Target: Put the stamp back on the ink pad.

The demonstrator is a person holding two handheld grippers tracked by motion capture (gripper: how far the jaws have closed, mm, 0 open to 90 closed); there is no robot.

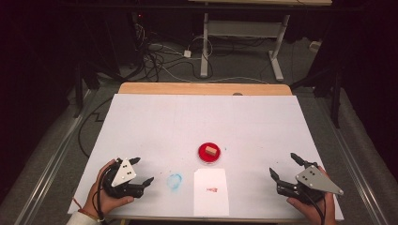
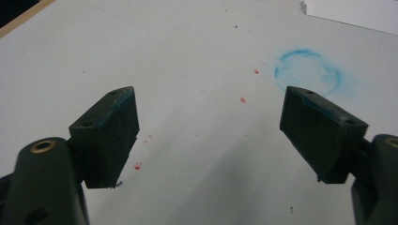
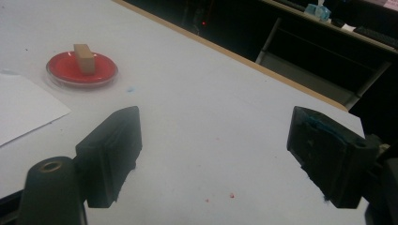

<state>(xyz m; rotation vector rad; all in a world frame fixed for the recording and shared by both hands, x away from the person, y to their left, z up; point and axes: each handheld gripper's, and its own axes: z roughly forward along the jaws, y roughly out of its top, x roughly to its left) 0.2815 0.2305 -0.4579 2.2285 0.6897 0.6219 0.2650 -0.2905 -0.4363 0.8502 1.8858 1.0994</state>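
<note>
A round red dish (image 1: 209, 153) sits near the table's middle front, with a small tan wooden block (image 1: 210, 151) standing in it. The right gripper view has the dish (image 3: 82, 70) and block (image 3: 84, 58) at its upper left. In front of the dish lies a white paper sheet (image 1: 211, 191) bearing a small red mark (image 1: 211, 189). To the sheet's left is a blue ring stain (image 1: 174, 181), also at the upper right of the left gripper view (image 2: 307, 72). My left gripper (image 1: 142, 170) rests open at the front left. My right gripper (image 1: 283, 165) is open at the front right.
The white table top (image 1: 202, 117) has a wooden far edge (image 1: 202, 88). Small red specks (image 2: 242, 100) dot the surface near the left gripper. Behind the table are floor cables (image 1: 159, 56) and the legs of another desk (image 1: 204, 47).
</note>
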